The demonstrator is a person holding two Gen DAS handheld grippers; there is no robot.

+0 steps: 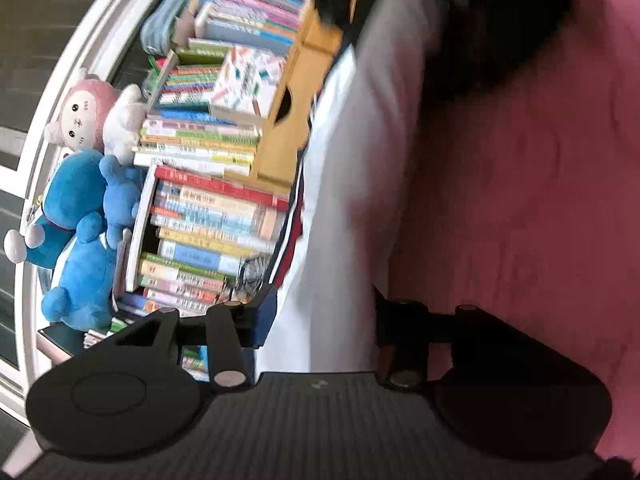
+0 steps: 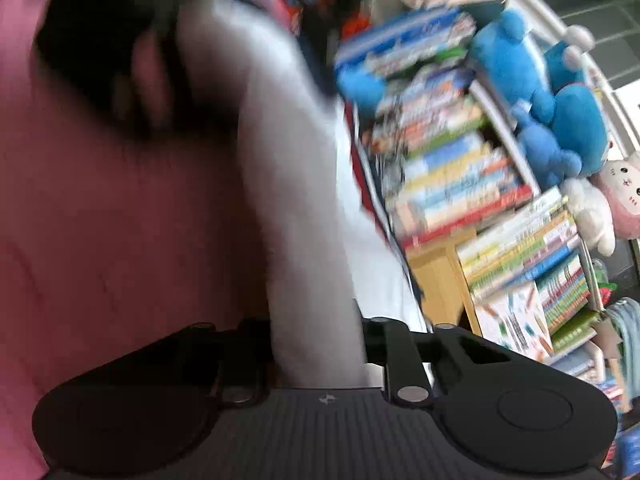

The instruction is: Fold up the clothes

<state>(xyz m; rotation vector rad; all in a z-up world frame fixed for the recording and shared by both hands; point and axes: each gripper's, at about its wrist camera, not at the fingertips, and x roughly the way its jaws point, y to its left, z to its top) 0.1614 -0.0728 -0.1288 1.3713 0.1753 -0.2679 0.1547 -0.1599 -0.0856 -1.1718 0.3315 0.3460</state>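
White cloth — a garment [image 1: 352, 184] with navy-and-red striped trim along one edge — runs between the fingers of both tools. In the left wrist view we see the left hand-held gripper [image 1: 320, 328] clamped on the garment, which stretches away from it over a pink bedspread [image 1: 520, 200]. In the right wrist view we see the right hand-held gripper [image 2: 316, 344] likewise closed on the white fabric [image 2: 296, 200], with the same pink surface [image 2: 100, 220] beside it. Both views are blurred. Beyond the garment stands a shelf of books [image 1: 208, 208] — blue plush toys [image 1: 80, 240] and a pink plush toy [image 1: 86, 110] sit just beside it, against a white-framed window [image 1: 48, 60].
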